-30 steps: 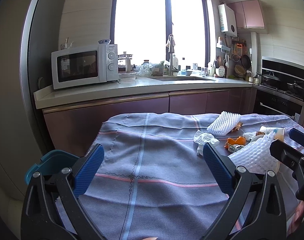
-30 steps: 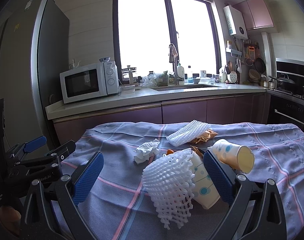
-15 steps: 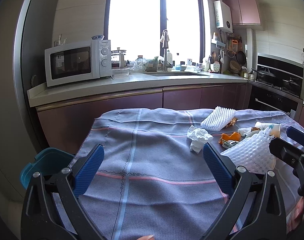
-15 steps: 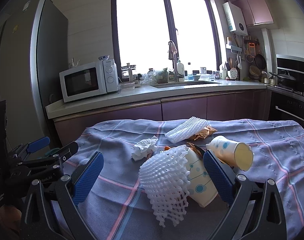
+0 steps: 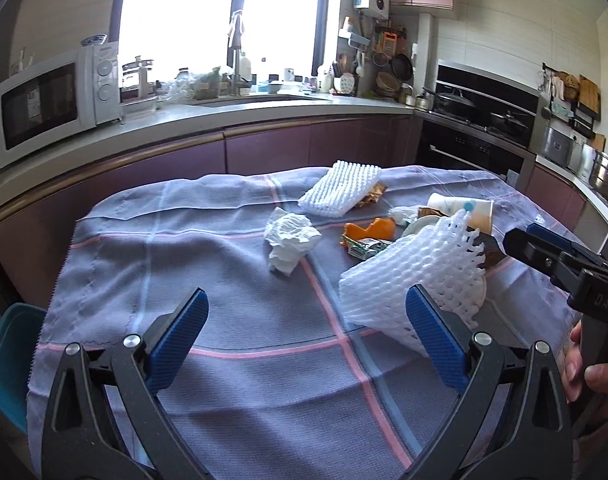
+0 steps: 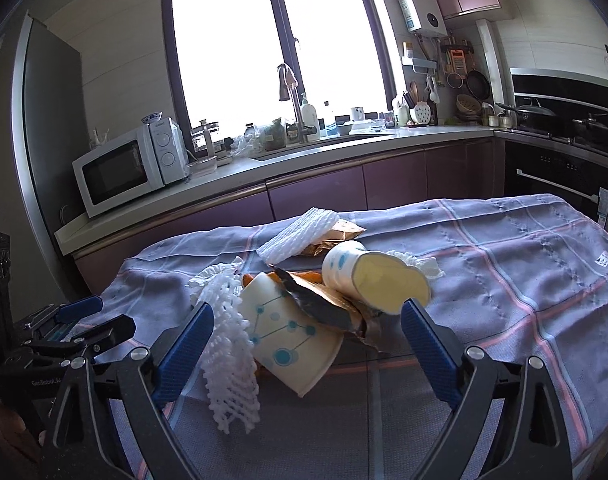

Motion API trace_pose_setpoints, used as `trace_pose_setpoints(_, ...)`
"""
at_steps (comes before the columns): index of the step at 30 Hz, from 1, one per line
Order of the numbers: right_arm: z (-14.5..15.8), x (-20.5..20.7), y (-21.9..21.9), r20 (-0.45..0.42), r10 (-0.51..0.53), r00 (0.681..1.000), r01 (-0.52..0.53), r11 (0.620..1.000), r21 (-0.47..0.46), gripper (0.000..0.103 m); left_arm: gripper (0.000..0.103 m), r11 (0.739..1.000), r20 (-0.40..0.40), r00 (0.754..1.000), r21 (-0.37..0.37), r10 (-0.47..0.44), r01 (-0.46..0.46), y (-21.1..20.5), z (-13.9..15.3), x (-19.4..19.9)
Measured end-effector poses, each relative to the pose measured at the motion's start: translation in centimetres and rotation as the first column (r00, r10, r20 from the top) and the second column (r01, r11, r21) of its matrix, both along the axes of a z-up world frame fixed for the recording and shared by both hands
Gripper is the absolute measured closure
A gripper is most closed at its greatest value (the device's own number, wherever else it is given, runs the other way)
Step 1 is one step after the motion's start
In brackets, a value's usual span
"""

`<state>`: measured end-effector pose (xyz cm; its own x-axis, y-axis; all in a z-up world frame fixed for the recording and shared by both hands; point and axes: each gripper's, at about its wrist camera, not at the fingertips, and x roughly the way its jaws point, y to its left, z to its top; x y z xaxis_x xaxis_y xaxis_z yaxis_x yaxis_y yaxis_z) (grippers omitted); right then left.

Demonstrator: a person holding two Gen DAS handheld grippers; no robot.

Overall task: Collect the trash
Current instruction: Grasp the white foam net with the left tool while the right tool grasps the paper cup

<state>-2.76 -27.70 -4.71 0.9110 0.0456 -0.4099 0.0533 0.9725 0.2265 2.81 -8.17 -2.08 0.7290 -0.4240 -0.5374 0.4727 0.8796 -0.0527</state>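
Observation:
Trash lies in a pile on the purple checked tablecloth [image 5: 232,320]. A white foam net [image 5: 416,276] lies nearest, also in the right wrist view [image 6: 228,344]. A crumpled tissue [image 5: 290,240], orange peel [image 5: 370,230], a second foam net [image 5: 338,194] and paper cups [image 6: 292,336] [image 6: 374,280] with a brown wrapper [image 6: 324,308] lie around it. My left gripper [image 5: 304,340] is open and empty, just left of the near foam net. My right gripper [image 6: 306,344] is open, its fingers either side of the near cup and net, gripping nothing.
A teal bin [image 5: 8,360] stands off the table's left edge. Behind the table runs a kitchen counter [image 5: 184,120] with a microwave [image 5: 52,100], a sink and a stove [image 5: 484,120] at right.
Both grippers have moved forward toward the pile. The left view has swung right, bringing the foam net close to its right finger. The right gripper now straddles the near cup.

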Motion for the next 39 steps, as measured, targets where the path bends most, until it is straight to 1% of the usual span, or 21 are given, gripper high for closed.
trace_pose_setpoints(4, -0.1, 1.0, -1.5, -0.016, 0.002, 1.0, -0.002, 1.0, 0.019, 0.022, 0.007, 0.992, -0.022, 0.993, 0.041, -0.115, 0.116, -2.7, -0.7, 1.2)
trace_pose_setpoints(7, -0.3, 2.1, -2.1, -0.037, 0.022, 0.999, -0.02, 0.999, 0.041, 0.032, 0.009, 0.982, -0.03, 0.984, 0.067, -0.176, 0.178, -4.3, -1.1, 2.1)
trace_pose_setpoints(9, -0.3, 2.5, -2.4, -0.041, 0.024, 0.999, -0.022, 0.999, 0.046, 0.033, 0.011, 0.975, -0.021, 0.979, 0.091, -0.204, 0.205, -5.3, -1.2, 2.8)
trace_pose_setpoints(10, -0.4, 2.7, -2.6, -0.042, 0.025, 0.999, -0.023, 0.999, 0.05, 0.034, 0.011, 0.969, -0.028, 0.973, 0.091, -0.229, 0.231, -5.6, -1.3, 3.1)
trace_pose_setpoints(12, -0.4, 3.1, -2.7, -0.046, 0.029, 0.999, -0.026, 0.998, 0.051, 0.036, 0.012, 0.963, -0.038, 0.967, 0.087, -0.251, 0.254, -6.0, -1.2, 3.5)
trace_pose_setpoints(14, -0.6, 3.6, -2.7, -0.054, 0.041, 0.998, -0.038, 0.998, 0.056, 0.041, 0.012, 0.953, -0.05, 0.957, 0.09, -0.287, 0.29, -6.6, -1.4, 4.1)
trace_pose_setpoints(15, -0.7, 3.8, -2.7, -0.063, 0.049, 0.997, -0.045, 0.997, 0.064, 0.044, 0.014, 0.949, -0.056, 0.954, 0.093, -0.296, 0.3, -6.9, -1.5, 4.4)
trace_pose_setpoints(17, -0.9, 4.2, -2.6, -0.069, 0.064, 0.996, -0.059, 0.995, 0.074, 0.052, 0.016, 0.936, -0.084, 0.938, 0.083, -0.336, 0.342, -7.0, -1.8, 4.8)
trace_pose_setpoints(18, -1.0, 4.4, -2.6, -0.07, 0.073, 0.995, -0.068, 0.995, 0.078, 0.057, 0.021, 0.93, -0.095, 0.93, 0.072, -0.354, 0.361, -7.1, -2.0, 4.9)
trace_pose_setpoints(20, -1.2, 4.6, -2.6, -0.074, 0.094, 0.993, -0.087, 0.992, 0.09, 0.078, 0.026, 0.918, -0.131, 0.913, 0.048, -0.385, 0.394, -7.1, -2.2, 5.2)
trace_pose_setpoints(21, -1.3, 4.7, -2.6, -0.074, 0.102, 0.992, -0.095, 0.991, 0.096, 0.084, 0.034, 0.916, -0.143, 0.909, 0.037, -0.392, 0.4, -7.1, -2.4, 5.3)
trace_pose_setpoints(22, -1.3, 4.7, -2.7, -0.074, 0.101, 0.992, -0.094, 0.991, 0.096, 0.093, 0.038, 0.914, -0.152, 0.906, 0.029, -0.396, 0.405, -7.3, -2.5, 5.3)
trace_pose_setpoints(23, -1.3, 4.7, -2.7, -0.074, 0.102, 0.992, -0.095, 0.991, 0.094, 0.094, 0.04, 0.914, -0.156, 0.904, 0.026, -0.397, 0.405, -7.3, -2.6, 5.5)
trace_pose_setpoints(25, -1.1, 4.6, -2.8, -0.068, 0.105, 0.992, -0.099, 0.991, 0.091, 0.096, 0.051, 0.912, -0.168, 0.899, 0.004, -0.404, 0.41, -7.2, -2.8, 5.7)
trace_pose_setpoints(26, -1.0, 4.5, -2.8, -0.063, 0.106, 0.992, -0.1, 0.991, 0.087, 0.097, 0.054, 0.913, -0.171, 0.899, -0.003, -0.403, 0.409, -7.1, -2.9, 5.7)
trace_pose_setpoints(28, -0.6, 4.3, -2.8, -0.055, 0.106, 0.993, -0.102, 0.992, 0.075, 0.099, 0.067, 0.912, -0.17, 0.897, -0.022, -0.408, 0.411, -6.9, -2.8, 5.7)
trace_pose_setpoints(29, -0.4, 4.1, -2.9, -0.048, 0.105, 0.993, -0.101, 0.992, 0.07, 0.099, 0.07, 0.914, -0.172, 0.899, -0.027, -0.402, 0.404, -6.8, -2.9, 5.6)
trace_pose_setpoints(31, 0.2, 3.8, -2.8, -0.037, 0.106, 0.994, -0.103, 0.993, 0.054, 0.1, 0.08, 0.922, -0.169, 0.907, -0.026, -0.385, 0.387, -6.6, -2.8, 5.4)
trace_pose_setpoints(32, 0.6, 3.7, -2.6, -0.029, 0.103, 0.994, -0.102, 0.994, 0.045, 0.1, 0.081, 0.926, -0.167, 0.911, -0.029, -0.377, 0.378, -6.3, -2.6, 5.3)
trace_pose_setpoints(34, 1.3, 3.3, -2.3, -0.011, 0.108, 0.994, -0.108, 0.994, 0.034, 0.1, 0.083, 0.927, -0.163, 0.912, -0.063, -0.376, 0.37, -5.4, -2.2, 5.0)
trace_pose_setpoints(39, 3.7, 2.4, -0.6, 0.036, 0.141, 0.989, -0.141, 0.99, -0.018, 0.1, 0.083, 0.948, -0.117, 0.942, -0.095, -0.315, 0.305, -1.7, -0.3, 3.7)
